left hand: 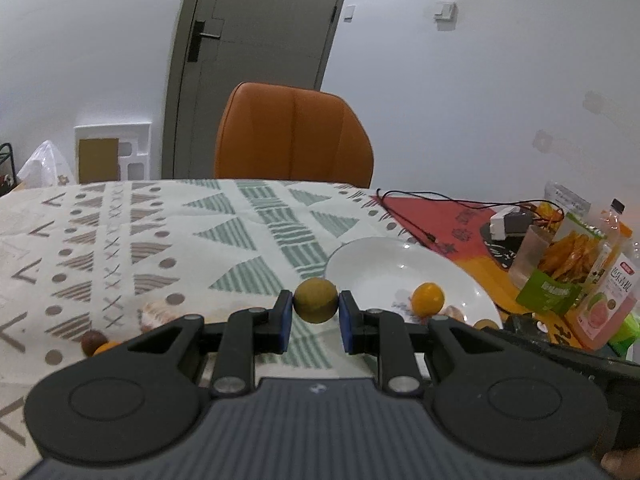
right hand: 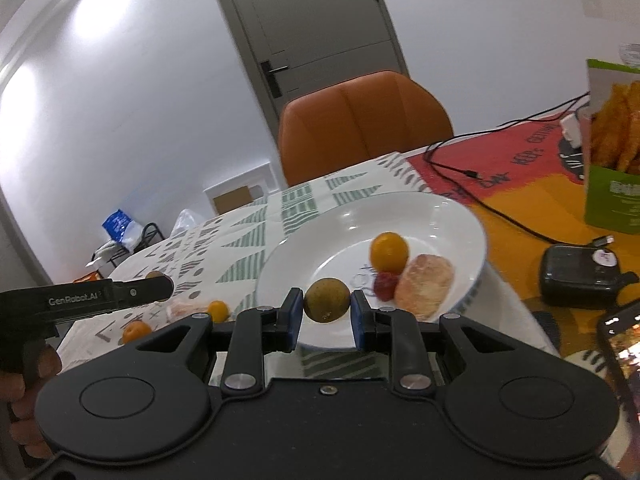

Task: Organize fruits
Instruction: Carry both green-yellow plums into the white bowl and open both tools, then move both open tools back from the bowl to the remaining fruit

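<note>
My left gripper (left hand: 315, 312) is shut on a round olive-brown fruit (left hand: 315, 300) and holds it above the patterned cloth, just left of the white plate (left hand: 372, 258). My right gripper (right hand: 327, 312) is shut on a similar olive-brown fruit (right hand: 327, 299) over the near rim of the white plate (right hand: 452, 216). On the plate lie an orange fruit (right hand: 389, 252), a small red fruit (right hand: 385, 285) and a pale pink fruit (right hand: 425, 284). The orange fruit also shows in the left wrist view (left hand: 428, 299). The left gripper's body (right hand: 80, 300) shows at the left of the right wrist view.
Loose fruits lie on the cloth: two small orange ones (right hand: 219, 311) (right hand: 136, 331), a pale pink one (right hand: 182, 310) and a dark brown one (left hand: 94, 342). Snack packets (left hand: 576, 248), a black cable (right hand: 492, 208), a black case (right hand: 580, 276) and a phone (right hand: 624, 344) crowd the right. An orange chair (left hand: 294, 136) stands behind the table.
</note>
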A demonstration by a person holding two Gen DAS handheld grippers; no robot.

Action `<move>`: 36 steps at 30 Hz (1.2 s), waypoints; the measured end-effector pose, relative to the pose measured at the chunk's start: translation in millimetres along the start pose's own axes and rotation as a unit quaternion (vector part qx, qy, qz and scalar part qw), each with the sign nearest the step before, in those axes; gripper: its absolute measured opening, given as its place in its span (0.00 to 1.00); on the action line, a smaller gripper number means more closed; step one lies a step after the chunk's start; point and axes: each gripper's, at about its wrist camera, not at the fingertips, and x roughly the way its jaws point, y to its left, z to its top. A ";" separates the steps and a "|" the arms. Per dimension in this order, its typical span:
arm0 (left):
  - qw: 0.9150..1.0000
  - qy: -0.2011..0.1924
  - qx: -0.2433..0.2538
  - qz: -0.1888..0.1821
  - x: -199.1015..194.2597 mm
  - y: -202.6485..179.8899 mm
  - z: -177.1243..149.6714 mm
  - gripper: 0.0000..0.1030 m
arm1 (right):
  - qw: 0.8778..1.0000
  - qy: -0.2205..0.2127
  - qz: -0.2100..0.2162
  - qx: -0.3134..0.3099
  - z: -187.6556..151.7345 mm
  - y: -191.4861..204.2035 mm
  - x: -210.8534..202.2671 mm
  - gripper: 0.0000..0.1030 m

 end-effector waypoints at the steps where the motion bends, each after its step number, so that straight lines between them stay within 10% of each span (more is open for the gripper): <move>1: 1.000 -0.001 0.002 -0.002 0.8 -2.2 1.3 0.22 | 1.000 0.000 -0.003 0.001 0.8 -1.6 0.1 0.23; 25: 0.999 0.025 0.029 -0.032 37.4 -49.6 2.4 0.25 | 0.999 -0.017 -0.029 0.019 -4.2 -35.0 -18.6 0.29; 36: 1.000 0.024 0.009 0.013 23.3 -21.8 4.0 0.38 | 0.999 -0.009 -0.019 0.024 -6.9 -34.0 -11.5 0.29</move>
